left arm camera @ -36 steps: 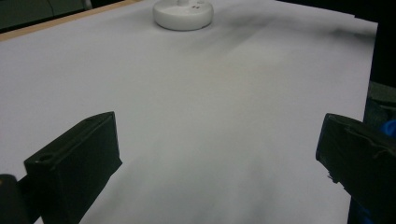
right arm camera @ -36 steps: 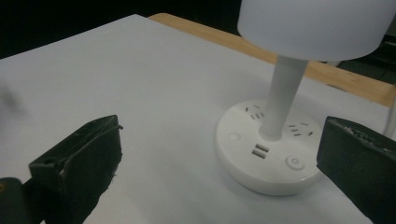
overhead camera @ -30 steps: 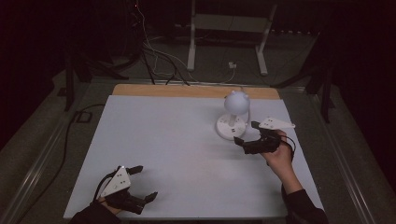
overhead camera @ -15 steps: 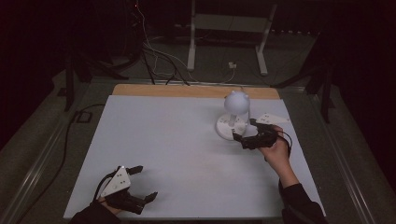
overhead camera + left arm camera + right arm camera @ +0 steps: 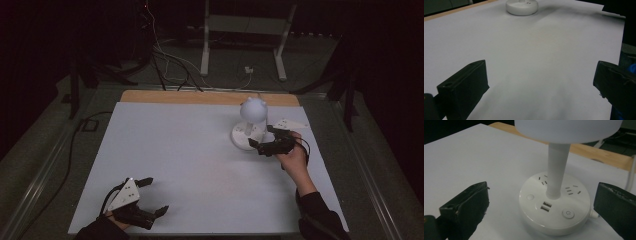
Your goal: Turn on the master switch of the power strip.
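Note:
A white desk lamp [image 5: 248, 136] with a globe head [image 5: 253, 109] stands on the white table sheet [image 5: 180, 150] at the right rear. My right gripper [image 5: 261, 136] is open just right of the round base, jaws pointing at it. In the right gripper view the base [image 5: 574, 200] lies between and just beyond the open jaws of the right gripper [image 5: 541, 195], showing a power button [image 5: 568, 213], two USB ports [image 5: 545, 206] and sockets around the stem [image 5: 557, 167]. My left gripper [image 5: 157, 196] rests open at the near left corner; the left gripper [image 5: 541, 72] holds nothing.
A wooden strip [image 5: 200, 97] runs along the table's far edge. A white cord [image 5: 631, 173] leaves the lamp base toward the back. Cables [image 5: 170, 65] and a metal stand [image 5: 245, 35] occupy the dark floor behind. The lamp base [image 5: 522, 5] sits far ahead of the left gripper.
My right gripper has moved forward and left, closing in on the lamp base. The left gripper has stayed put.

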The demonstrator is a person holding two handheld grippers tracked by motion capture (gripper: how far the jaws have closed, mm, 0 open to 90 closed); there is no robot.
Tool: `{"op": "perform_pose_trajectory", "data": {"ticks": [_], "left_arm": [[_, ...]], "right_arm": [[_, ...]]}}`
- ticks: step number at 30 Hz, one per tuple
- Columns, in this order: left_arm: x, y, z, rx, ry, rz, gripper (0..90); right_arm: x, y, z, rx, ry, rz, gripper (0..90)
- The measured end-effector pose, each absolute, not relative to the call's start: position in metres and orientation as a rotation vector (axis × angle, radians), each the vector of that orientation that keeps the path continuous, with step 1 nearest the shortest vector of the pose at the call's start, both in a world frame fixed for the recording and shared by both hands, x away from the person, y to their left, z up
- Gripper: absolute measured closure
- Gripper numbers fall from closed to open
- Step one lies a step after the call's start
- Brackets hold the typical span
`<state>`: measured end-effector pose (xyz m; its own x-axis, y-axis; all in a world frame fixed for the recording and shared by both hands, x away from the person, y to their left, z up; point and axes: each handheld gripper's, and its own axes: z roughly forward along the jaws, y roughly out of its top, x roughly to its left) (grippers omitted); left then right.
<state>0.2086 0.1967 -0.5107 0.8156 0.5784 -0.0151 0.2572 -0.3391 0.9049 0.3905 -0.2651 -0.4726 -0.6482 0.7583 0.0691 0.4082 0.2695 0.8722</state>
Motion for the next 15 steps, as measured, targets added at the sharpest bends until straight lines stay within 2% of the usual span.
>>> {"op": "perform_pose_trajectory", "data": {"ticks": [15], "left_arm": [[0.209, 0.196, -0.511, 1.930, 0.626, 0.375, 0.1]], "right_arm": [[0.404, -0.266, -0.486, 1.170, 2.105, 1.308, 0.1]]}}
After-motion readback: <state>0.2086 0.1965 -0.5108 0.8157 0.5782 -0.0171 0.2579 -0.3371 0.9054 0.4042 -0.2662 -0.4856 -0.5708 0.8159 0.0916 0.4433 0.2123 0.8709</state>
